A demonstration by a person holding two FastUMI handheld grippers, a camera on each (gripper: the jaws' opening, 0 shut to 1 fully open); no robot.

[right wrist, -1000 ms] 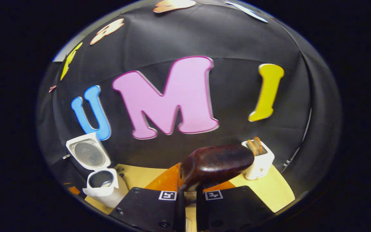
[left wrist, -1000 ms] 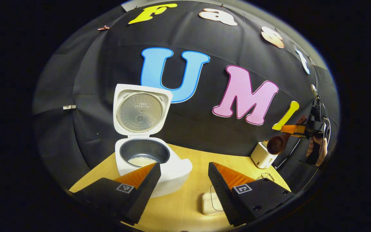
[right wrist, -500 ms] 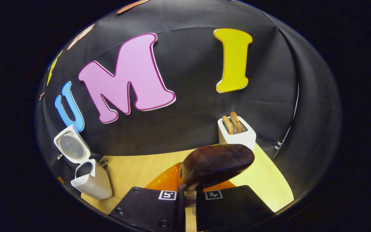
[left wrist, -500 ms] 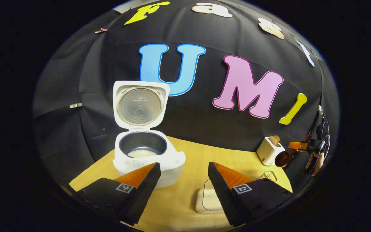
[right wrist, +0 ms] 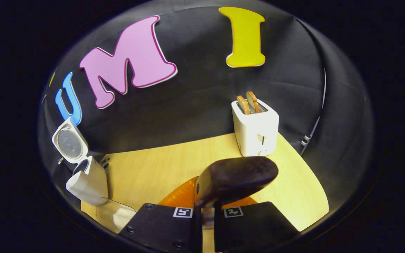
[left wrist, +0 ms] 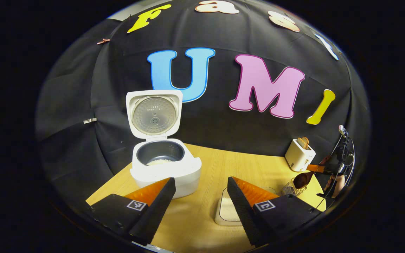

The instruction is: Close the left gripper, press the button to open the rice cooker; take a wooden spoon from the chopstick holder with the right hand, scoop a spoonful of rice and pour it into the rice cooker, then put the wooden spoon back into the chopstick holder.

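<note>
Wooden spoon (right wrist: pixel 236 179), dark and smooth with a rounded bowl, sits pinched between the pressed-together fingers of the right gripper (right wrist: pixel 205 219), its bowl jutting ahead, likely carried toward the wire chopstick holder (left wrist: pixel 291 188) for return. The left gripper (left wrist: pixel 200 196) hangs spread and empty; just beyond its left finger the glossy white rice cooker (left wrist: pixel 165 168) stands lid-up, rice in its dark pot.
</note>
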